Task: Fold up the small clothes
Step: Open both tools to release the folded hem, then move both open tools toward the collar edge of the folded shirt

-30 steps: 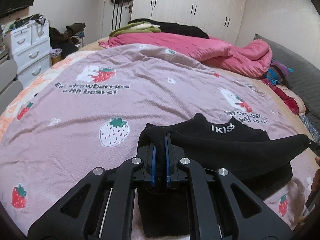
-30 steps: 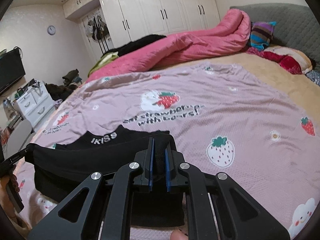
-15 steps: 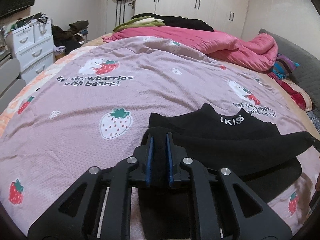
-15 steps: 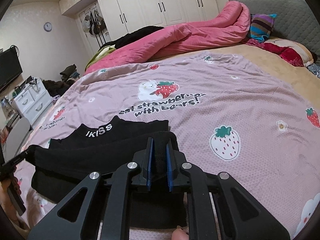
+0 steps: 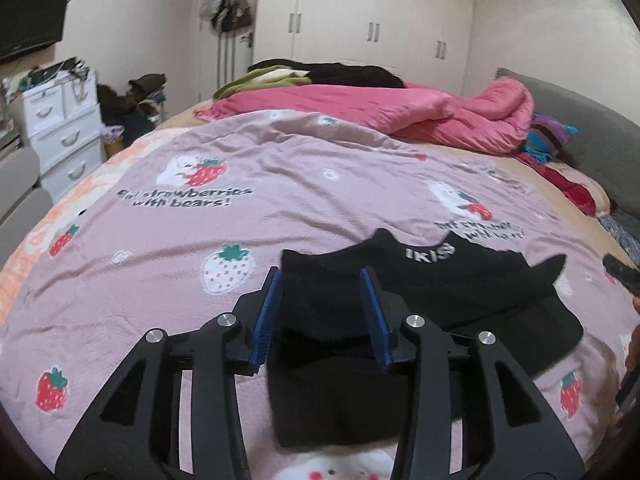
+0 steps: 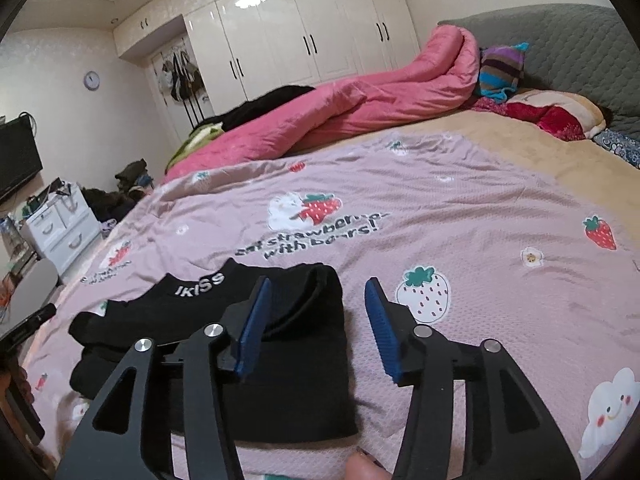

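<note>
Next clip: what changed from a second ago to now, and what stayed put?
Both tools let go: the left tool and right tool, earlier clamped on the black garment's folded-over edge, are opening, and that edge now lies dropped forward on the garment. The pink strawberry sheet stayed as it was.

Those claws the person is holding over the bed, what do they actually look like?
Both look alike. The left claw and the right claw are matte black frames built from angular struts with long triangular cut-outs, pinned by round silver bolts. Each ends in two flat fingers faced with ribbed blue pads. No cables, labels or sleeves show.
</note>
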A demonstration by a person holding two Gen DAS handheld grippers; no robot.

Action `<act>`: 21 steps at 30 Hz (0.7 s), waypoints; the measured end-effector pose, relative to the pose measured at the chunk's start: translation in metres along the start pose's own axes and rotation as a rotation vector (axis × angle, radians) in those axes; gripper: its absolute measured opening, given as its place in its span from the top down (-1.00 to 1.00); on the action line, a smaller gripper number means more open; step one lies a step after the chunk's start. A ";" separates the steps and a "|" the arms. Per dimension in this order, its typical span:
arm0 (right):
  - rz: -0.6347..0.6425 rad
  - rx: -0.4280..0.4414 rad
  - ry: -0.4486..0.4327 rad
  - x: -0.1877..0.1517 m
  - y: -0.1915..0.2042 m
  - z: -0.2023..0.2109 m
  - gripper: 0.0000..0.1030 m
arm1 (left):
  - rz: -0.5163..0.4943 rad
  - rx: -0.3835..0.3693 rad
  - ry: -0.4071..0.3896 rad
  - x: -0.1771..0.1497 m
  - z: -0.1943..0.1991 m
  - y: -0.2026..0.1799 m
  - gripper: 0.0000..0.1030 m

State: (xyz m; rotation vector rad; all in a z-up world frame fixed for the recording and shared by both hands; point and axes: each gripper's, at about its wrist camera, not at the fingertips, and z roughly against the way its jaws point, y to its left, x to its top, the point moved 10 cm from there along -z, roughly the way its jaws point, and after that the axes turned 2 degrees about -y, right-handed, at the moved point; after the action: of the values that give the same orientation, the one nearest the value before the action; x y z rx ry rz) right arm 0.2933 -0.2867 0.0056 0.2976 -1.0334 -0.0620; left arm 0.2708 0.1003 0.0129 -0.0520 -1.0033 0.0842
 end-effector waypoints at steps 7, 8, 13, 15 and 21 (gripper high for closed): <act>0.078 0.051 0.025 -0.017 0.028 0.011 -0.06 | -0.081 -0.078 0.045 -0.025 0.005 -0.043 0.04; 0.098 0.061 0.038 -0.021 0.033 0.009 -0.06 | -0.103 -0.089 0.057 -0.030 0.004 -0.051 0.04; 0.182 0.099 0.138 -0.052 0.055 -0.006 0.12 | -0.165 -0.170 0.154 -0.061 -0.008 -0.083 0.15; 0.198 0.094 0.191 -0.066 0.058 -0.018 0.24 | -0.187 -0.157 0.187 -0.073 -0.020 -0.088 0.18; 0.213 0.058 0.280 -0.088 0.055 -0.042 0.33 | -0.225 -0.094 0.233 -0.092 -0.046 -0.082 0.18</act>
State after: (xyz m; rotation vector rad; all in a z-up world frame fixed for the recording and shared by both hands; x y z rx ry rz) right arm 0.2787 -0.2087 -0.0729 0.2399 -0.7840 0.1974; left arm 0.2649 0.0098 -0.0821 -0.0340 -0.7738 -0.1718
